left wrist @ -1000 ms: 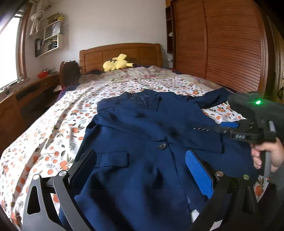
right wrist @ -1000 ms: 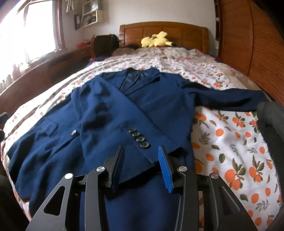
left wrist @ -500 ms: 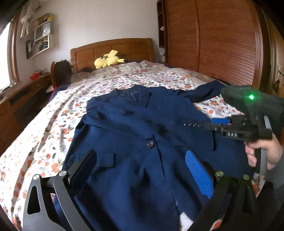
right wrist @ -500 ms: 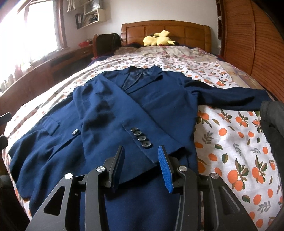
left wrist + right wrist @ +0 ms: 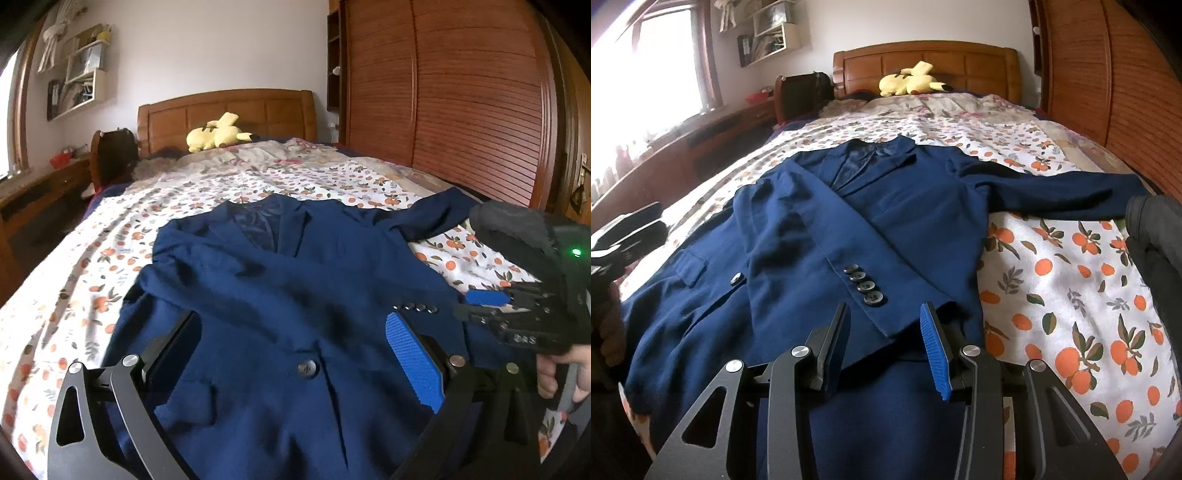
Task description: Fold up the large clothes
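Note:
A navy blue suit jacket (image 5: 280, 295) lies face up on the bed, collar toward the headboard; it also shows in the right wrist view (image 5: 820, 229). One sleeve is folded across the front, its buttoned cuff (image 5: 866, 286) just ahead of my right gripper (image 5: 884, 319). The other sleeve (image 5: 1052, 192) stretches out to the right. My right gripper is open and empty, jaws apart by the cuff; it also shows in the left wrist view (image 5: 480, 306). My left gripper (image 5: 291, 332) is wide open and empty above the jacket's front, near the front button (image 5: 307, 368).
The bed has a white sheet with orange fruit print (image 5: 1071, 295). A yellow plush toy (image 5: 216, 134) lies by the wooden headboard (image 5: 229, 110). A slatted wooden wardrobe (image 5: 461, 96) stands along the right side. A desk and window (image 5: 657, 74) are at the left.
My left gripper has moved up along the jacket toward the collar and swung right. My right gripper has hardly moved and stays open by the cuff.

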